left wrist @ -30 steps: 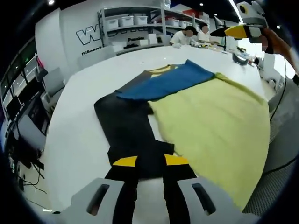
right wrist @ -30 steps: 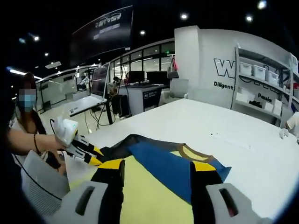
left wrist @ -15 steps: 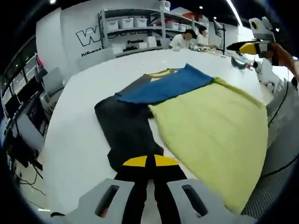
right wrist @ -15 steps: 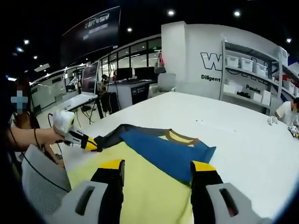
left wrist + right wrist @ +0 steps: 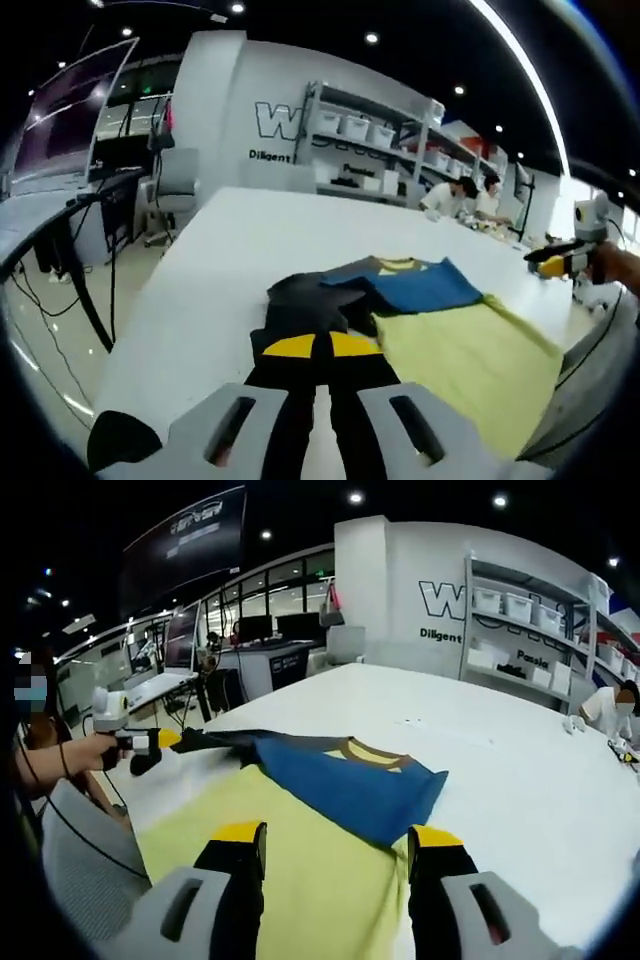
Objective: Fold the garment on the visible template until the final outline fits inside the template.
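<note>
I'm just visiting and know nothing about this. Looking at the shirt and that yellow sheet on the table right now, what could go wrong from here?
The left gripper looks shut on the garment's dark sleeve; a hard pull might drag the whole shirt off the yellow template. The sleeve looks bunched, so a fold could come out crooked. The template reaches the table edge nearest the person, so cloth might slip over it.

Garment [image 5: 340, 785] on the template [image 5: 290, 880] atop the table [image 5: 520, 790], shelving [image 5: 530, 630] behind.
</note>
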Demonstrator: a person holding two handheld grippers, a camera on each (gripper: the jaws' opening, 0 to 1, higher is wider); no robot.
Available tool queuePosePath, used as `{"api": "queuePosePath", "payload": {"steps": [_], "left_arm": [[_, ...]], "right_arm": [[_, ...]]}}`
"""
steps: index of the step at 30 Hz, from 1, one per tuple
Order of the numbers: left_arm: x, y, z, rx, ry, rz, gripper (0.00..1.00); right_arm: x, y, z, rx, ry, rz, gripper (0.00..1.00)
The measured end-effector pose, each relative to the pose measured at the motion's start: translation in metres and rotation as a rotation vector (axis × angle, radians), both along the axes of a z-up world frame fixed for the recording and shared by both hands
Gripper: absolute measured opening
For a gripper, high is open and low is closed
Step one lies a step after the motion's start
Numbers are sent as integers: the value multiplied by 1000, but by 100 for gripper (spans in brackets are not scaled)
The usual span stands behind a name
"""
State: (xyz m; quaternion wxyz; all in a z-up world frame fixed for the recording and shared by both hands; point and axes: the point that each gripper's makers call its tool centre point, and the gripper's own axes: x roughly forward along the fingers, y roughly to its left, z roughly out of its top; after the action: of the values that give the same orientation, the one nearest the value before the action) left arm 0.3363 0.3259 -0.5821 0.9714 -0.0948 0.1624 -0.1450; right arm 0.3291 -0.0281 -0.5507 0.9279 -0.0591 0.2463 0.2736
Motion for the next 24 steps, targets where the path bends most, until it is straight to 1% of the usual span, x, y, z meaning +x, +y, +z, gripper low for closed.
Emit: {"api": "queuePosePath", "payload": {"steps": [2, 4, 6, 7, 9, 12, 15, 18, 20, 21, 22, 23, 24], "left_arm": [[1, 6, 7, -16, -28, 25, 1], [1, 13, 10, -30, -26, 53, 1], [3, 17, 13, -35, -38, 72, 1], [4, 21, 14, -51, -40, 84, 1], [5, 27, 17, -69, -30, 113, 1], [8, 36, 29, -85, -60, 147, 1], [10, 42, 36, -87, -75, 162, 1], [12, 47, 44, -110, -96, 182, 1], [14, 48, 46, -102, -99, 186, 0], [14, 51, 47, -100, -106, 202, 0], [15, 52, 52, -129, -119, 216, 0], [16, 54, 55, -132, -129, 219, 0], [17, 57, 54, -125, -131, 222, 0]], "right_arm": [[0, -3, 0, -2, -2, -7, 55], [-1, -5, 0, -4, -1, -11, 55], [-1, -7, 0, -10, 0, -16, 55], [-2, -8, -1, -12, -2, -19, 55], [-3, -11, -2, -10, 1, -26, 55], [-6, -14, -3, -13, 8, -33, 55], [-8, -16, -3, -16, 7, -39, 55], [-8, -19, 0, -6, -2, -52, 55], [-9, -19, 0, -3, -7, -54, 55], [-10, -19, 1, -3, -9, -54, 55], [-10, -20, 1, -3, -11, -55, 55], [-10, -21, 0, -2, -9, -57, 55], [-11, -21, 0, 2, -8, -60, 55]]}}
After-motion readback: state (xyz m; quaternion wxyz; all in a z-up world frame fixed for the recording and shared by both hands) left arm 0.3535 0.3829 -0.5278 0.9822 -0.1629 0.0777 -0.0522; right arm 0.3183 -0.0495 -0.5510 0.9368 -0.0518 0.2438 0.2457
